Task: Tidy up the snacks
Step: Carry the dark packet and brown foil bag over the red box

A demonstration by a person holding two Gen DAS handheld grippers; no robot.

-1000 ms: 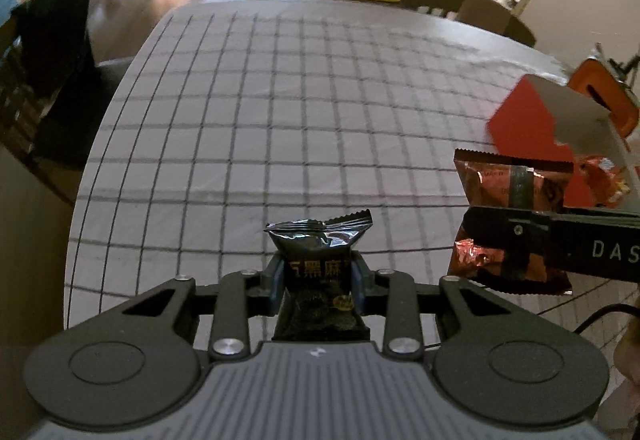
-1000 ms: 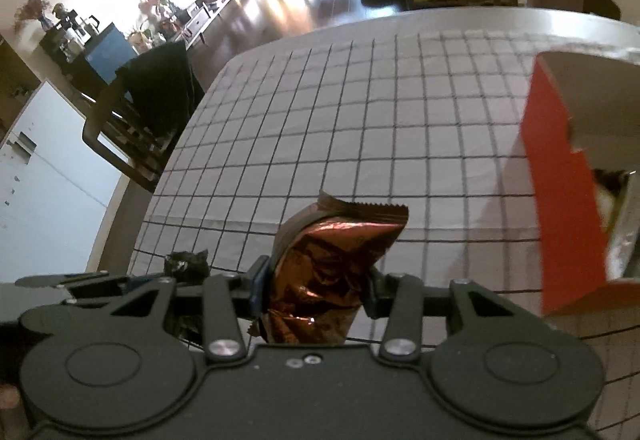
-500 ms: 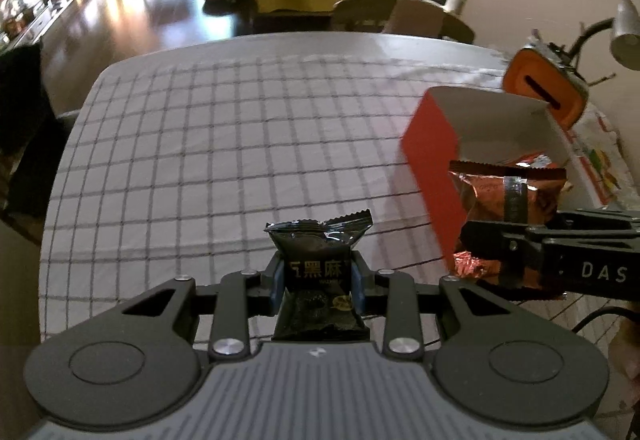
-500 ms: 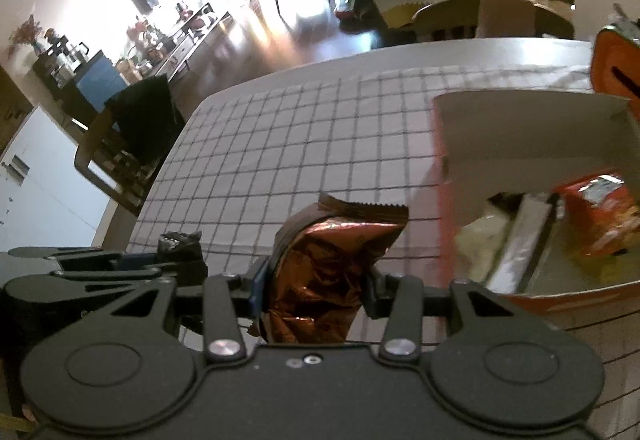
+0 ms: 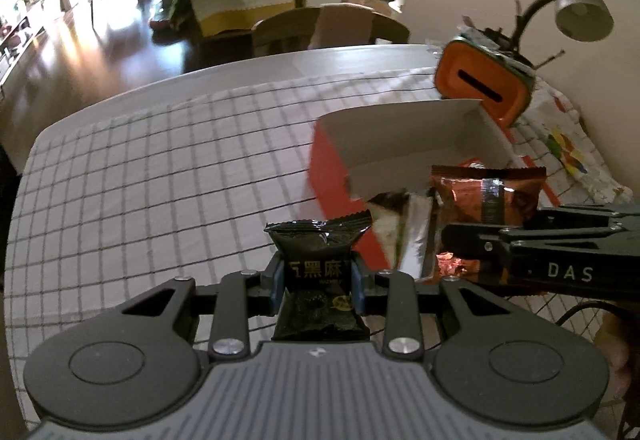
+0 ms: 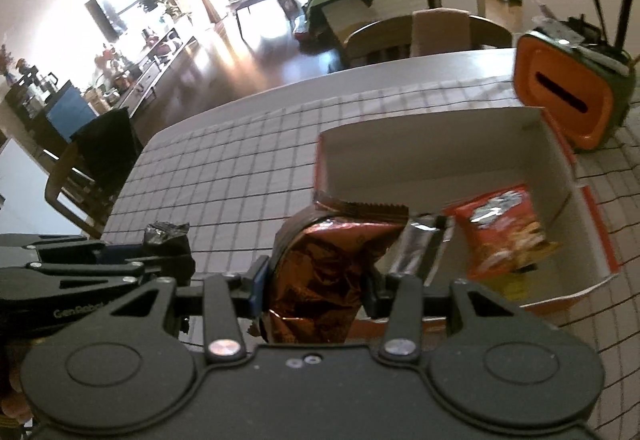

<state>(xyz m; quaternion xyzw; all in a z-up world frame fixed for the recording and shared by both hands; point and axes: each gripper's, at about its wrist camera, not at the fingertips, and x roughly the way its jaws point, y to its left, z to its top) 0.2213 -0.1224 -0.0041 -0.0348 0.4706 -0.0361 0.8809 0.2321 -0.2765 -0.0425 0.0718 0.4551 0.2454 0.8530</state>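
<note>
Glossy crinkled foil black packet (image 5: 318, 268), shiny copper foil packet (image 6: 320, 280), matt cardboard box (image 6: 440, 148), checked cloth tablecloth (image 5: 160, 180)

The table (image 5: 120, 168) carries a white cloth with a dark grid, spread ahead of both grippers. An open red-and-white box (image 6: 568, 176) rests directly on it, ahead and to the right of the left gripper, directly ahead of the right gripper. An orange container (image 6: 560, 92) stands just beyond the box's far right corner.
</note>
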